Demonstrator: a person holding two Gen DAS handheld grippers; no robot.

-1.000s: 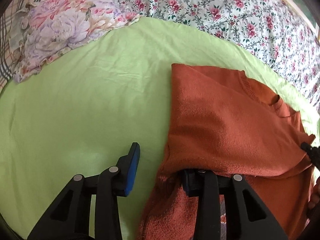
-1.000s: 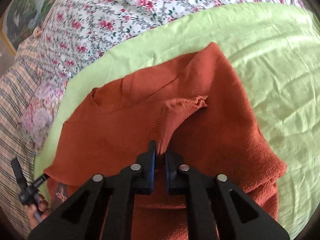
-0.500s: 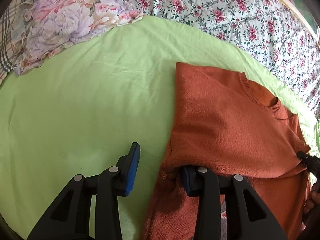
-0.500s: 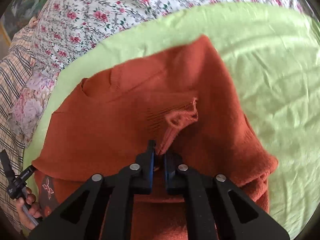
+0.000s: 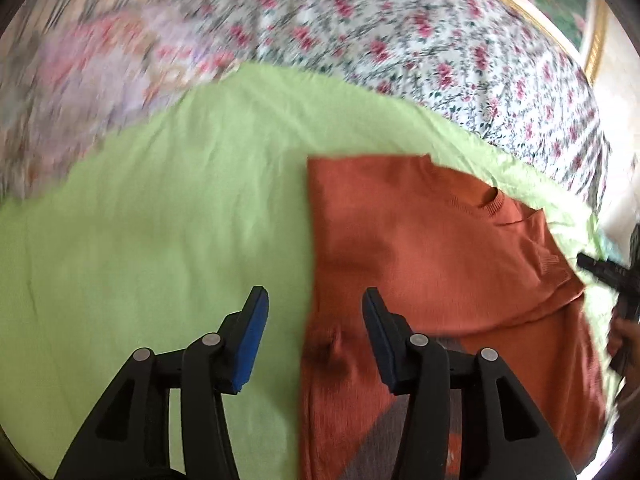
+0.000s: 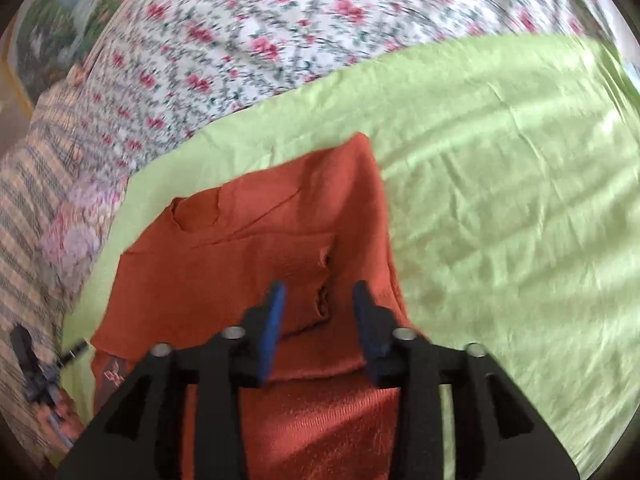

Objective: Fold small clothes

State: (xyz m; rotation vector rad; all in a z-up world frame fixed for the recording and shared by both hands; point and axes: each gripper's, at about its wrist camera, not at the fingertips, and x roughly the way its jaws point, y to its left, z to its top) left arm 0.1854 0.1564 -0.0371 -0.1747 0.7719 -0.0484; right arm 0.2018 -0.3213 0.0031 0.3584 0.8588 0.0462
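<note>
Rust-orange sweater (image 5: 420, 248) lying partly folded on the lime-green sheet (image 5: 160, 216) spread over the bed, collar toward the far side, one sleeve laid across the chest. Left tongs (image 5: 314, 308) apart, jaws just opened wider, straddling the sweater's left folded edge without pressing it: one blue pad (image 5: 250, 344) over bare sheet, the other over the knit. Right tongs (image 6: 319, 304) apart too, jaws just released, the sleeve cuff (image 6: 322, 300) lying loose between the pads, not pinched. Floral bedspread (image 6: 280, 40) beyond the sheet on the far side; flowered pillow (image 5: 100, 76) far left, blurred.
</note>
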